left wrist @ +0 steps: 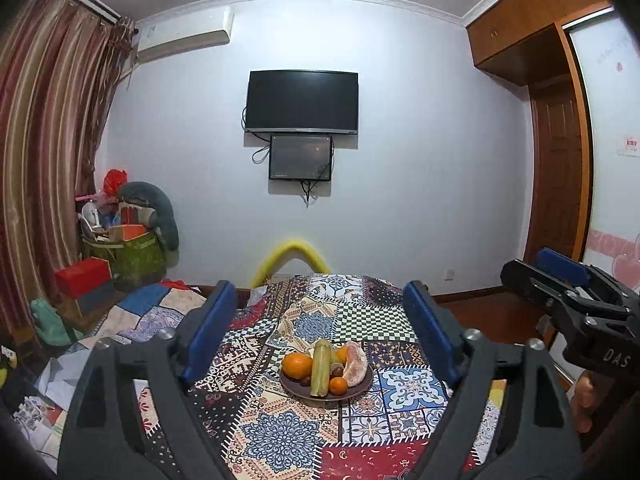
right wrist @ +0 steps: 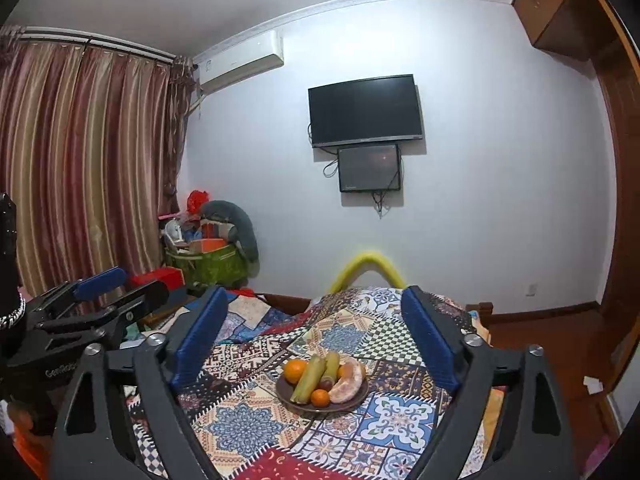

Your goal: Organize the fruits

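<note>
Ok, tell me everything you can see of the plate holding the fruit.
The plate is round, shallow and dark brown, with a slight sheen. It sits flat on the patterned patchwork cloth, piled with oranges, two long green-yellow pieces, a peeled pale-pink segment and small dark fruits. Only its rim shows. Neither gripper touches it.

Fruits (left wrist: 326,368) lie in a plate (left wrist: 292,389) on the patterned cloth (left wrist: 280,436).

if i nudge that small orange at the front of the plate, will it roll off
Probably. The small orange looks round and smooth and sits near the shallow plate's front rim, so a push outward could tip it over. Pushed inward, the green stalks and neighbouring fruit would likely stop it. The soft patterned cloth should limit rolling.
</note>
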`<state>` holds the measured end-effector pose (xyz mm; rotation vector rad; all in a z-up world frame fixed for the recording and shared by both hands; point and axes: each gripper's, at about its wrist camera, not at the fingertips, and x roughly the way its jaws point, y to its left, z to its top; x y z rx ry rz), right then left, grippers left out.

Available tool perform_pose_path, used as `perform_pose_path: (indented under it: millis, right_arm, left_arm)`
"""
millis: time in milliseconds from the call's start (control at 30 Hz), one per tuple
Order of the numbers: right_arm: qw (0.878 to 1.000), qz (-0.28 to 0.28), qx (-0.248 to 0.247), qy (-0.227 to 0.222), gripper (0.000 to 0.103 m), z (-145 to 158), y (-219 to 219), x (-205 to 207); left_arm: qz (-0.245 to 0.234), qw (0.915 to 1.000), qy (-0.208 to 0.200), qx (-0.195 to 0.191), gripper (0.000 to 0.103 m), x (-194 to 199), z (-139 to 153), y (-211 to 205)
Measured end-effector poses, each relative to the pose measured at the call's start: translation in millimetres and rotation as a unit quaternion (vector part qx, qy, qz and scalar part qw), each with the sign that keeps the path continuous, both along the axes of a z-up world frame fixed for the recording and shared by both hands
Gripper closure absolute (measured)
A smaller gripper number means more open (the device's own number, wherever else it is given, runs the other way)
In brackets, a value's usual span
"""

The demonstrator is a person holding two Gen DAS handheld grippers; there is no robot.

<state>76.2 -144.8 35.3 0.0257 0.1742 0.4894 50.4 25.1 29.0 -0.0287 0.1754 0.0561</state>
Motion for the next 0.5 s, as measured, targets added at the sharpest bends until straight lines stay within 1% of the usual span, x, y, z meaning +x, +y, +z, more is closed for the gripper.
perform_pose_path:
  millis: [67,167,300,500]
  right_arm:
    - [1.000,-0.006,-0.001,-0.003,0.005,0.7,-0.6,-2.7]
    - [1.000,-0.014,0.001,-0.005,0.000,-1.1,-2.9,-4.9]
    - [1.000,-0.018,0.007,-0.001,0.000,-3.6,-8.9,-8.5]
    - [1.000,-0.021,0.005,0.000,0.000,-4.6,-11.5,-12.1]
  left_arm:
    - [0.003,1.0000,0.000,0.004,0.011,-3.0,-0.5,-3.7]
    - [0.005,1.0000,0.001,0.003,0.005,-6.0,-1.0,-6.0]
    - [0.007,1.0000,0.002,-0.002,0.004,-5.4,-2.0,-3.6]
    - [0.010,0.9999,0.002,0.000,0.003,-8.6,-3.4,-4.3]
